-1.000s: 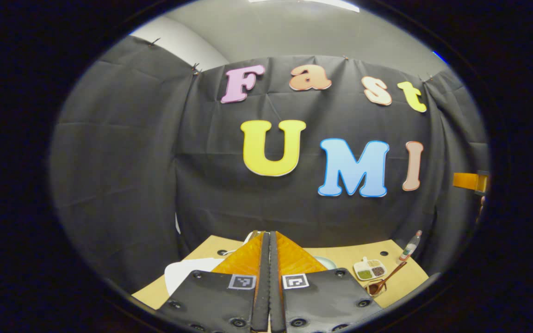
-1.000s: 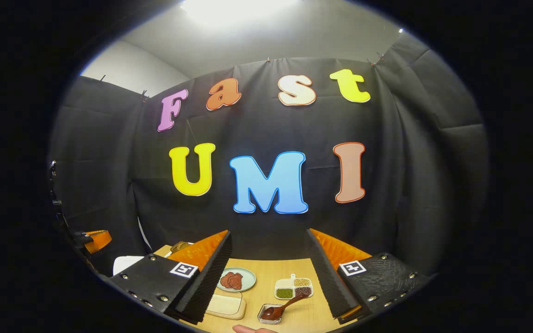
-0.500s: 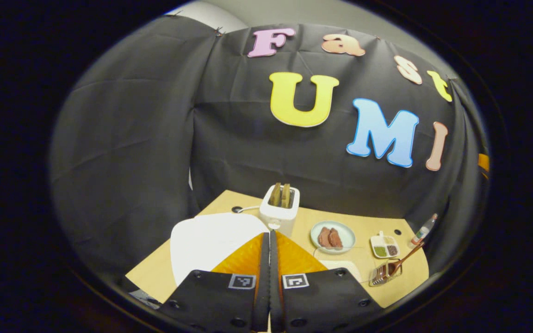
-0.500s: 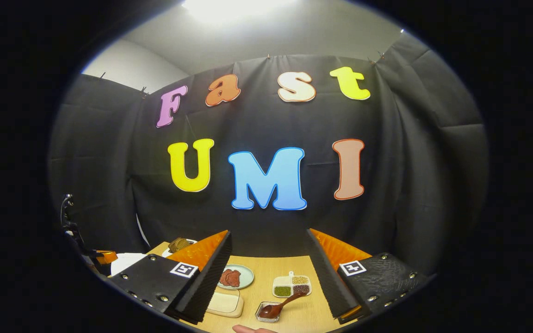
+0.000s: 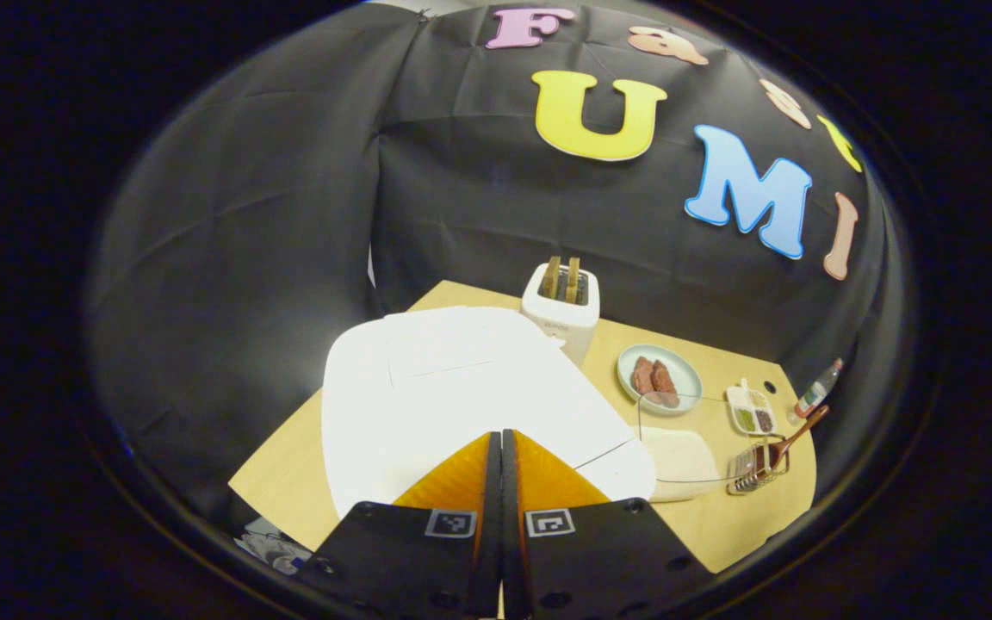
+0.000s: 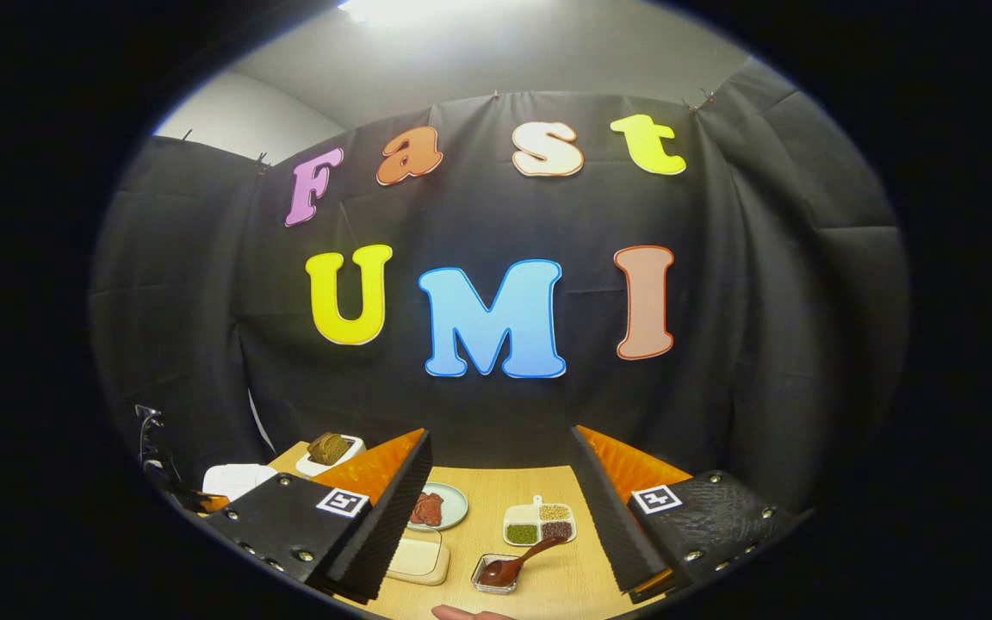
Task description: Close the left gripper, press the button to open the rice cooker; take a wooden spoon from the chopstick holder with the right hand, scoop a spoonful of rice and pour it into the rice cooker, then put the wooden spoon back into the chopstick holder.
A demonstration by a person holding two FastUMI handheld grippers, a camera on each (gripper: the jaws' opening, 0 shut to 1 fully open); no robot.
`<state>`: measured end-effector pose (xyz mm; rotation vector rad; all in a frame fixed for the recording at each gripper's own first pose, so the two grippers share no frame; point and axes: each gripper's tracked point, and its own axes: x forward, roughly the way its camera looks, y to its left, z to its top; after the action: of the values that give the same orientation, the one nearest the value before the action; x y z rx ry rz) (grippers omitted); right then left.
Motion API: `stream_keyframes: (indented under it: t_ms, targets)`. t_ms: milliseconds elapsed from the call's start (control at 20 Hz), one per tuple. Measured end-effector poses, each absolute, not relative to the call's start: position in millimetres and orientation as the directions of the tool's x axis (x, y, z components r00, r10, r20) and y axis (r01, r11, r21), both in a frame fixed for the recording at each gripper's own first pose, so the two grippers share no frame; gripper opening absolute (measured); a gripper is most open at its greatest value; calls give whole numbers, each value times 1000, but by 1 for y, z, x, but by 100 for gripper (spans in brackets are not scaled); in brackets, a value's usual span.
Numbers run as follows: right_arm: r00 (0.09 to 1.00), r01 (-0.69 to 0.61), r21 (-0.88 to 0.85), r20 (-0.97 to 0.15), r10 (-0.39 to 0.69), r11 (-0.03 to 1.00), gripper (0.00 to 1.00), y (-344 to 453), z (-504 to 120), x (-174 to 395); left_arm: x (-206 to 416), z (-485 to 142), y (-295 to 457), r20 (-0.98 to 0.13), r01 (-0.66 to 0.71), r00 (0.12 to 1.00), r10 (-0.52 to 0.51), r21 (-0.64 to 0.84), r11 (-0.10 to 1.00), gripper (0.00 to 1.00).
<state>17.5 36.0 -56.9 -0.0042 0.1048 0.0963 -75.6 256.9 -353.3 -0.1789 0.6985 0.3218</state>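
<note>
Left gripper (image 5: pixel 501 448), fingers together, poised over the white cooker (image 5: pixel 461 396), lid down, button-press next; right gripper (image 6: pixel 500 482), fingers apart, faces the spoon (image 6: pixel 513 564) at 6 o'clock in its holder (image 6: pixel 496 575).

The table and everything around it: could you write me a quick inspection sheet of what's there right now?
Surface: wooden table, holes near its back edge.
Job's things: white rice cooker, lid down; wooden spoon resting in a small holder; clear rice box.
Clutter: toaster with bread, plate of meat, divided dish of beans, bottle.
Grippers: left gripper shut, over the cooker's front; right gripper open, holding nothing.
Cables: nothing seen.
Surroundings: black cloth wall.
</note>
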Motion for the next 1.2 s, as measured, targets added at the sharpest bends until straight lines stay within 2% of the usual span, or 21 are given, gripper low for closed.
stream_keyframes:
  t_ms: [300, 350, 450, 550, 600, 750, 900, 1000, 1200]
  targets:
    - [989, -97, -5, -111, 96, 995, 96, 38, -60, 20, -75, -368, 252, -678, -328, 699, 226, -24, 944, 7]
    - [989, -97, -2, -115, 96, 995, 96, 39, -61, 21, -75, -369, 252, -681, -330, 695, 229, -20, 944, 11]
    - [988, -99, 8, -119, 100, 995, 96, 40, -63, 22, -77, -370, 251, -693, -343, 684, 226, -33, 939, 7]
    - [987, -104, 15, -123, 106, 994, 96, 43, -64, 22, -75, -367, 252, -694, -342, 686, 219, -41, 939, 11]
    - [987, -107, 15, -121, 108, 994, 96, 43, -64, 22, -73, -359, 253, -682, -345, 694, 232, -32, 938, 7]
    - [987, -107, 8, -118, 107, 994, 96, 42, -64, 24, -57, -306, 257, -545, -336, 789, 283, 3, 942, 12]
    - [986, -110, 14, -127, 111, 994, 96, 43, -68, 24, -40, -255, 253, -426, -319, 856, 292, 9, 948, 80]
    - [986, -111, 8, -126, 111, 994, 96, 41, -69, 24, -32, -217, 254, -356, -320, 883, 307, 24, 947, 100]
    - [987, -99, 9, -127, 99, 995, 96, 35, -75, 26, -23, -162, 239, -254, -304, 924, 285, -35, 952, 96]
